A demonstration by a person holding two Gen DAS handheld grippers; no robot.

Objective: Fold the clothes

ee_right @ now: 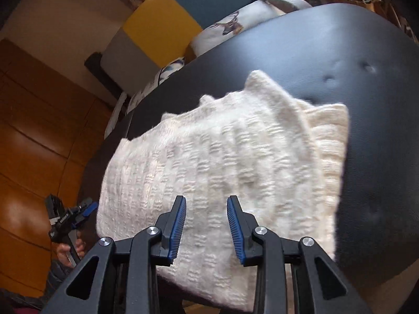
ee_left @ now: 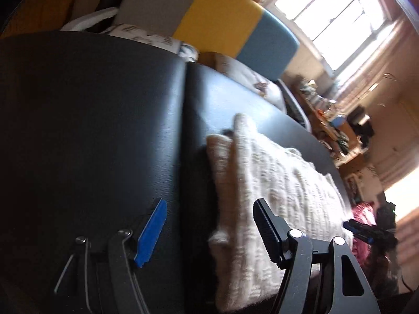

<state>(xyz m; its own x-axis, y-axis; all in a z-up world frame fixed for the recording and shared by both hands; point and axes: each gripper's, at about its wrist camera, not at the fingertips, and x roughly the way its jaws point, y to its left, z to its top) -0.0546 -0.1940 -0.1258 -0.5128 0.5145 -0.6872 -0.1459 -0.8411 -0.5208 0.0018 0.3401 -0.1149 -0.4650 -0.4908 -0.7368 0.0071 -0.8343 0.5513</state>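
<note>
A cream knitted sweater (ee_right: 222, 162) lies folded into a thick rectangle on a black padded leather surface (ee_right: 353, 52). My right gripper (ee_right: 207, 222) hovers over the sweater's near edge, open, with a narrow gap and nothing pinched between the blue pads. In the left wrist view the sweater (ee_left: 275, 183) lies to the right of the seam in the black surface (ee_left: 91, 130). My left gripper (ee_left: 209, 231) stands open and wide over the sweater's left edge, holding nothing. Each gripper shows in the other's view: the right gripper (ee_left: 358, 231) past the sweater, the left gripper (ee_right: 70, 217) held by a hand (ee_right: 70, 251).
Behind the black surface stand a grey, yellow and blue panel (ee_right: 167, 21) and a deer-print pillow (ee_right: 230, 26). A wooden wardrobe (ee_right: 39, 130) fills the left side. A bright window (ee_left: 335, 18), a cluttered desk (ee_left: 327, 120) and a pink cloth (ee_left: 364, 214) lie to the right.
</note>
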